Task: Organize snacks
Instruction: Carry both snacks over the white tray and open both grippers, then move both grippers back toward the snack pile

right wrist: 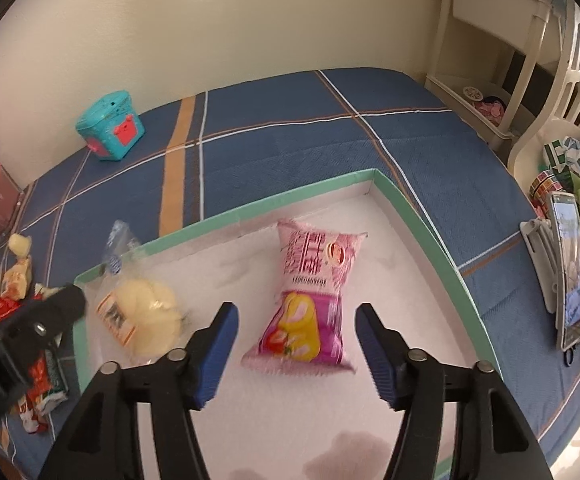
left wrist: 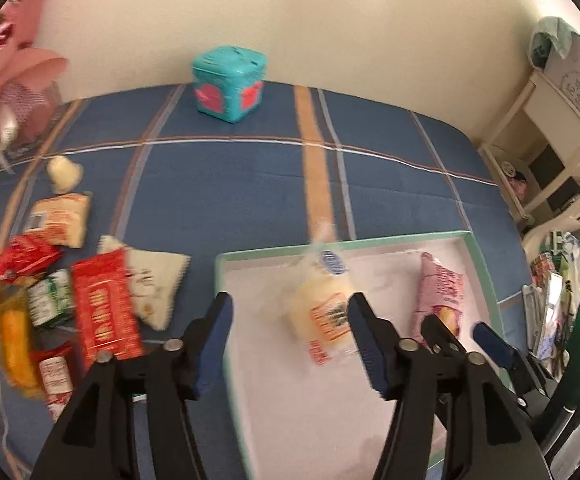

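Left wrist view: left gripper is released, jaws apart w/ nothing pressed. The yellow bread pack lies between the fingers, inside the tray. Loose snack pile waits at 9 o'clock on the blue cloth.

Right wrist view: right gripper is also released. The pink snack bag lies flat in the tray, between the fingers, not grasped.

To do it well, I think: lift both straight up, keep jaws wide, so no pad drags a pack, then go to the pile.
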The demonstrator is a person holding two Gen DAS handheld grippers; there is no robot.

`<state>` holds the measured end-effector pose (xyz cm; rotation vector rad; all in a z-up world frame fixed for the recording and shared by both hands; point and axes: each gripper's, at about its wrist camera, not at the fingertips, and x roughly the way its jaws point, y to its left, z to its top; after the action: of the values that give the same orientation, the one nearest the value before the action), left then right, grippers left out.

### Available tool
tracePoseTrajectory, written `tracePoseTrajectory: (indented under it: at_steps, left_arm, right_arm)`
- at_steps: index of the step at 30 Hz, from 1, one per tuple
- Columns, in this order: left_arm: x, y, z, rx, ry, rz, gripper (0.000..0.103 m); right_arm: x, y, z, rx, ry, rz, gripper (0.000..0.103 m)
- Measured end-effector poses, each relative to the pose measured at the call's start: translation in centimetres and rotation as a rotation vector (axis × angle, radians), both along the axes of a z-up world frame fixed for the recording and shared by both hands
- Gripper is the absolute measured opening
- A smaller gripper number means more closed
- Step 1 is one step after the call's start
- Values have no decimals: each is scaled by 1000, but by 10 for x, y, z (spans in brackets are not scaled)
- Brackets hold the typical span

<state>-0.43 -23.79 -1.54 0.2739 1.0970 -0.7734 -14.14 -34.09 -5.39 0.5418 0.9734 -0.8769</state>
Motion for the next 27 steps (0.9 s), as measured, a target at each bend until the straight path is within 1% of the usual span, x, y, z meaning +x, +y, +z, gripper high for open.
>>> tracePoseTrajectory:
  at_steps: [3,4,5,6,8,9,13,17,21,24,27]
  left_arm:
    - [3,20,6,16,-29,35,77]
    - [5,28,6,19,-35,51,79]
    - [6,36,7,22,-41,66,84]
    - [7,45,7,26,-50,85,88]
    - [10,62,7,43,-73,121,90]
    - [13,70,6,57,-84,140,91]
    - [20,105,2,109,-112,229,96]
    - [24,137,-5,140,-92,298,96]
    - [26,167,-7,145,-81,354,96]
    - [27,187,-6,133,-69,387,96]
    - [32,205,-8,116,-42,422,96]
  right_arm:
    - [-2,12,4,8,-15,20,81]
    - [-2,16,5,8,-16,27,87]
    - [-1,21,6,7,-16,36,90]
    - [-1,26,7,6,-19,47,92]
    - [0,39,11,3,-27,69,99]
    - [0,43,12,2,-29,77,101]
    - [1,67,16,7,-39,107,103]
    - [2,91,21,1,-56,143,103]
    - [3,114,25,-15,-63,175,103]
    - [3,127,22,22,-80,178,103]
    - [6,137,17,31,-62,192,103]
